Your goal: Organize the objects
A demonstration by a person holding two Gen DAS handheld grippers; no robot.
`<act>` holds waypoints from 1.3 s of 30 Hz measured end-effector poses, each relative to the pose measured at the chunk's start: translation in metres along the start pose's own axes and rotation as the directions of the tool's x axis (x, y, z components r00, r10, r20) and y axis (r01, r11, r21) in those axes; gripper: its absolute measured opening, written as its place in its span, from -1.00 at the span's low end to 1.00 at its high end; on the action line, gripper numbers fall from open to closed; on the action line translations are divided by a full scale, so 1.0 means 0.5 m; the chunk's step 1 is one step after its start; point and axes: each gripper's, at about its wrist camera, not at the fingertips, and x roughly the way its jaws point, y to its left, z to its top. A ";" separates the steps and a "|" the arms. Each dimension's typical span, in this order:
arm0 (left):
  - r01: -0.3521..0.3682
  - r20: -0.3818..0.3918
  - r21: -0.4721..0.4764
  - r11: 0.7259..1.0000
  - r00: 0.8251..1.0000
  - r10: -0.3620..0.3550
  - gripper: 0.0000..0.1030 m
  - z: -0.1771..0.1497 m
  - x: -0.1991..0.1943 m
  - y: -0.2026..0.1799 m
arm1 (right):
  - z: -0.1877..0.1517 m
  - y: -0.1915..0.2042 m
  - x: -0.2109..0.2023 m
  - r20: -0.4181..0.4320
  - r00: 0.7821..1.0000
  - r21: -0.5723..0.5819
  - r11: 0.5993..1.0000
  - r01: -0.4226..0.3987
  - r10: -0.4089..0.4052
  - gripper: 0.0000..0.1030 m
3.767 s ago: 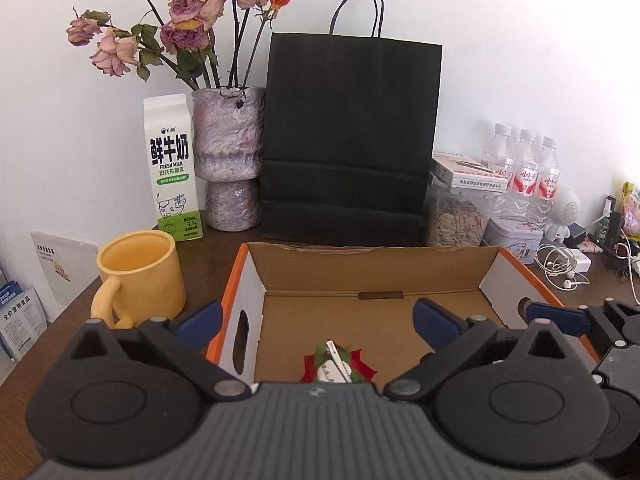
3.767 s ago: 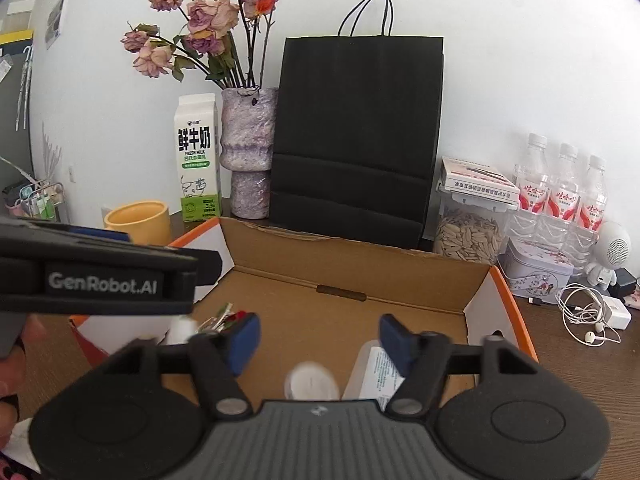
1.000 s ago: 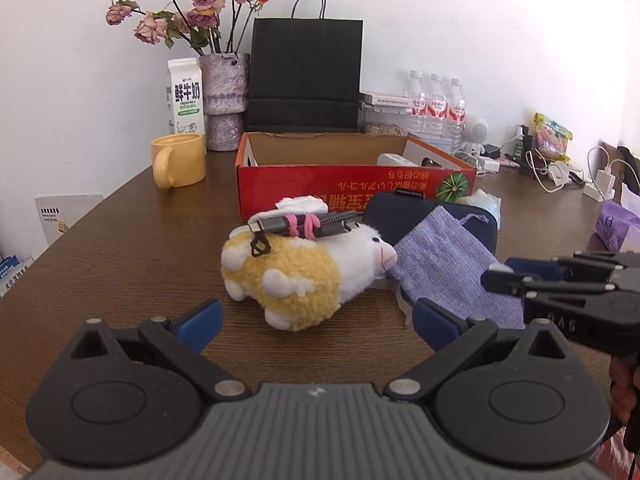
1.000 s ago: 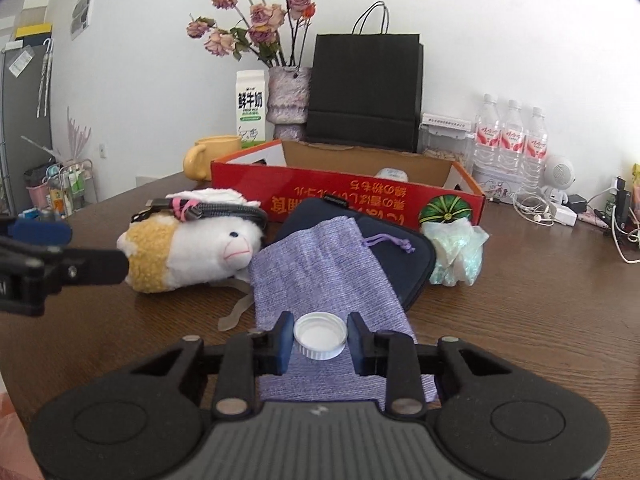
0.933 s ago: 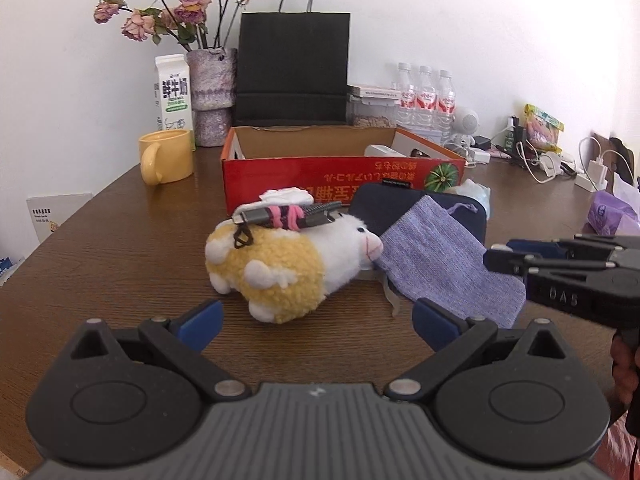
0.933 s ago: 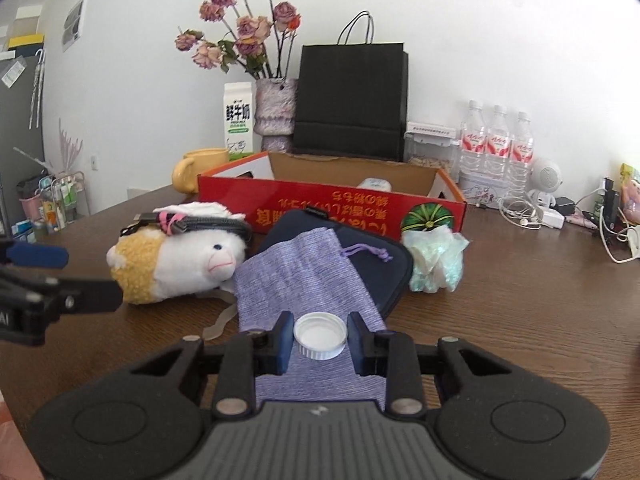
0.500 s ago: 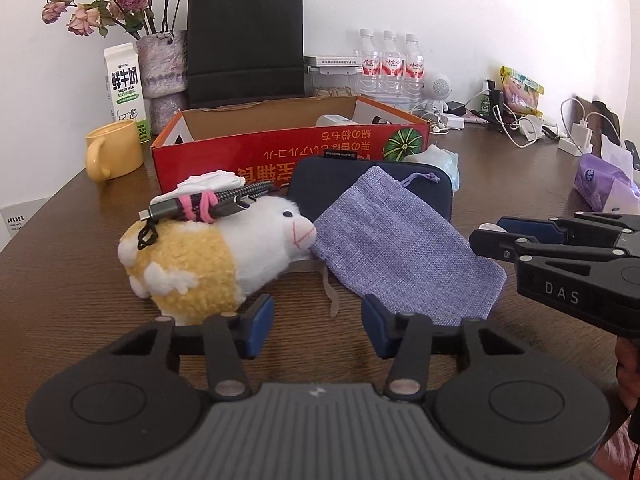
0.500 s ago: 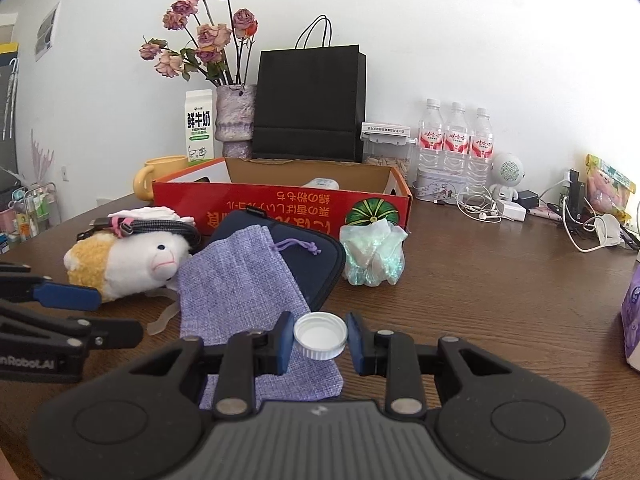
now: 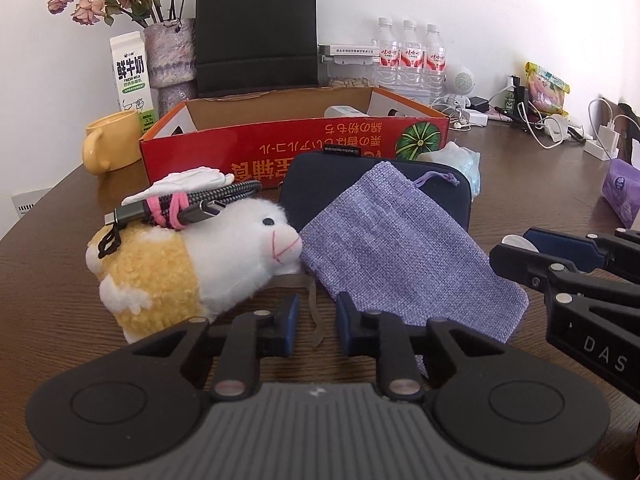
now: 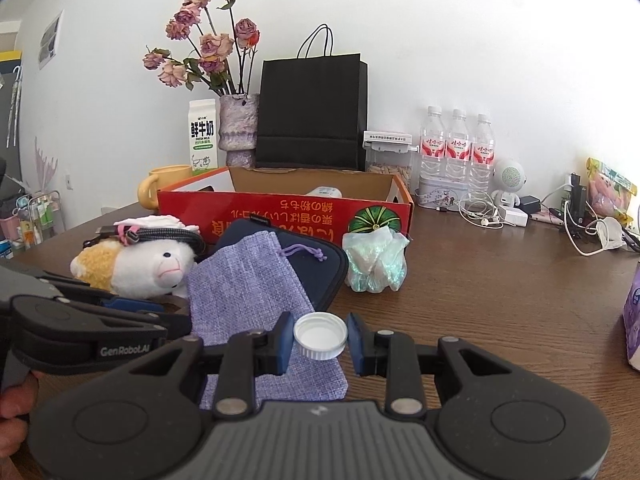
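My right gripper (image 10: 320,338) is shut on a white bottle cap (image 10: 320,335), held above the near end of a purple drawstring pouch (image 10: 256,276). The pouch lies on a dark blue zip case (image 9: 360,168). My left gripper (image 9: 316,320) hovers low over the table between a white-and-yellow plush sheep (image 9: 192,264) and the pouch (image 9: 400,252). Its jaws are closing, and a thin translucent strap (image 9: 314,304) runs between them untouched. A braided cable with a pink tie (image 9: 188,204) rests on the sheep. Behind stands a red cardboard box (image 9: 296,148).
A crumpled plastic wrapper (image 10: 376,264) sits right of the case. A yellow mug (image 9: 108,144), milk carton (image 9: 132,72), vase of dried roses (image 10: 238,128), black paper bag (image 10: 312,112) and water bottles (image 10: 456,144) line the back. Chargers and cables (image 10: 576,216) and a purple pack (image 9: 624,192) lie right.
The left gripper's jaws have narrowed from wide open to a small gap, and it has moved closer to the sheep and pouch. The right gripper still grips the cap.
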 end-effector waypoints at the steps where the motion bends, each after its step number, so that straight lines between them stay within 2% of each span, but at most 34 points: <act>1: 0.004 0.002 0.001 1.000 1.000 -0.004 -0.81 -0.001 -0.001 -0.001 | 0.000 0.000 0.000 0.000 1.000 -0.001 1.000 0.000 0.000 -0.47; 4: 0.013 0.010 0.016 1.000 1.000 -0.013 -0.94 -0.005 -0.004 -0.003 | 0.000 0.000 0.000 -0.001 1.000 -0.001 1.000 0.000 0.000 -0.47; 11: 0.041 0.028 0.015 0.999 0.999 -0.041 -0.94 -0.019 -0.028 0.009 | 0.000 -0.001 0.000 -0.001 1.000 0.000 1.000 -0.001 0.001 -0.47; 18: 0.059 0.116 0.022 0.998 0.991 -0.061 -0.94 -0.021 -0.085 0.024 | -0.001 -0.001 0.000 0.003 1.000 0.001 1.000 0.000 0.000 -0.47; 31: 0.079 0.266 0.027 0.996 0.960 -0.084 -0.94 0.027 -0.151 0.044 | 0.000 0.013 -0.001 0.016 1.000 -0.021 1.000 -0.015 0.016 -0.46; 35: 0.076 0.303 0.022 0.997 0.950 -0.079 -0.94 0.056 -0.150 0.052 | 0.032 0.027 -0.002 0.053 0.997 -0.030 0.998 -0.060 0.061 -0.46; 39: 0.076 0.332 0.014 0.997 0.940 -0.076 -0.94 0.085 -0.145 0.062 | 0.085 0.035 0.007 0.108 0.991 -0.047 0.997 -0.069 0.074 -0.46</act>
